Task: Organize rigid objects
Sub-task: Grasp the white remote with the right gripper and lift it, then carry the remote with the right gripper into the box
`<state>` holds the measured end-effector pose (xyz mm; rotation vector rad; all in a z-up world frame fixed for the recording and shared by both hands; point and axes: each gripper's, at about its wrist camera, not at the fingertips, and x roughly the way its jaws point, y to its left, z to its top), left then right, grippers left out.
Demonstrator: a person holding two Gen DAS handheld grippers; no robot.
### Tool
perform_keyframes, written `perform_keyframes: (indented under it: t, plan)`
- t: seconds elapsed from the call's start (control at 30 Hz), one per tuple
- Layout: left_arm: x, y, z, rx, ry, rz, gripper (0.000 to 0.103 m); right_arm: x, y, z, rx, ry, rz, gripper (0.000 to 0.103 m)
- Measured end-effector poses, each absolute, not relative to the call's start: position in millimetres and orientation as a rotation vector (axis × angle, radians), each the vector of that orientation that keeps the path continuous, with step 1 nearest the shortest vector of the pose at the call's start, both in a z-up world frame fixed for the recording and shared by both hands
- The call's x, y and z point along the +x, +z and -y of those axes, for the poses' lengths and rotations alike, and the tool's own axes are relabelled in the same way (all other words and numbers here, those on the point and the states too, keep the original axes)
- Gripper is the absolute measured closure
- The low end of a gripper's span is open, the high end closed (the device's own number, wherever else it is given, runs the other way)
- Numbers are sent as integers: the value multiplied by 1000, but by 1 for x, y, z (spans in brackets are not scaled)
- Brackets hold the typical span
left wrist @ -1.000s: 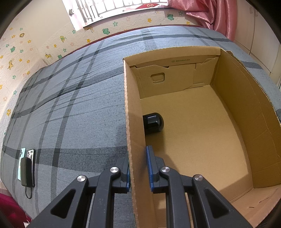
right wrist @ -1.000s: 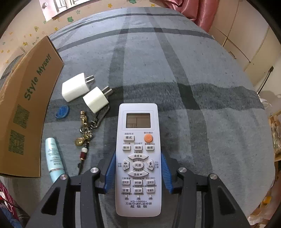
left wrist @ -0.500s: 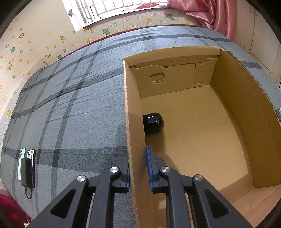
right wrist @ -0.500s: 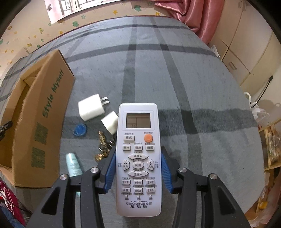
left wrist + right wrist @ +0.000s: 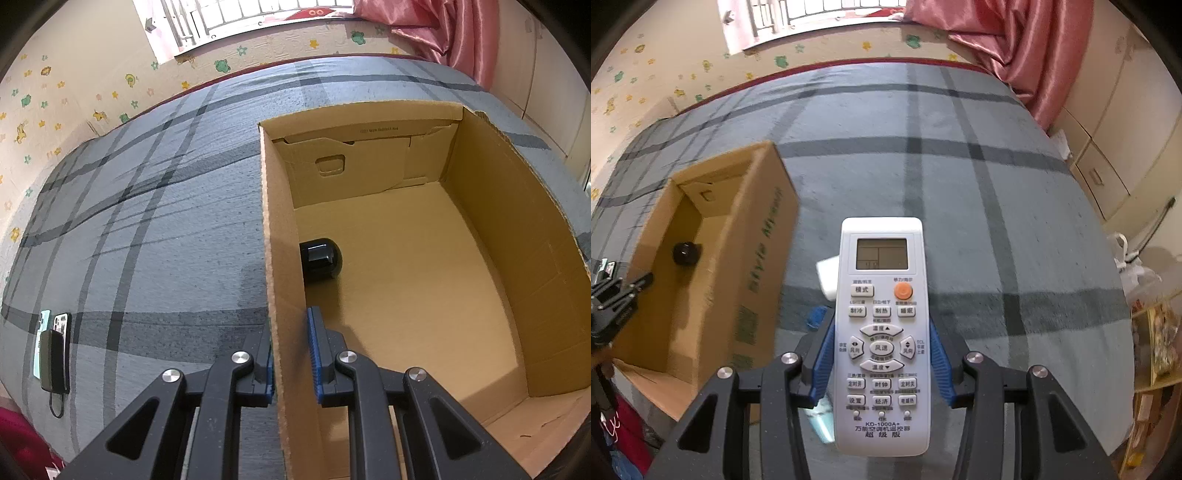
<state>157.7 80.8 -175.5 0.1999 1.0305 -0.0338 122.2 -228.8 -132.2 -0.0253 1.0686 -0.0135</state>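
My left gripper (image 5: 291,354) clamps the cardboard box (image 5: 517,229) wall. My right gripper (image 5: 881,362) squeezes the remote (image 5: 882,332) beside the box (smooth casing); I judge it could slip free.

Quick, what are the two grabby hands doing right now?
Left gripper: closed, pinching the cardboard box wall.
Right gripper: closed on the white remote.
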Motion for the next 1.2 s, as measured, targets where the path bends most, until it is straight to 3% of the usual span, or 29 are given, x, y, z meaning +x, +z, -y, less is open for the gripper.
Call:
perform_keyframes:
  t: [0.63, 1.2]
  plan:
    - [158, -176, -81, 193, -39, -1032, 88, 155, -103, 136, -82, 123, -1020, 54]
    - [159, -176, -81, 189, -36, -1038, 87, 184, -130, 57, -122, 243, -1074, 54]
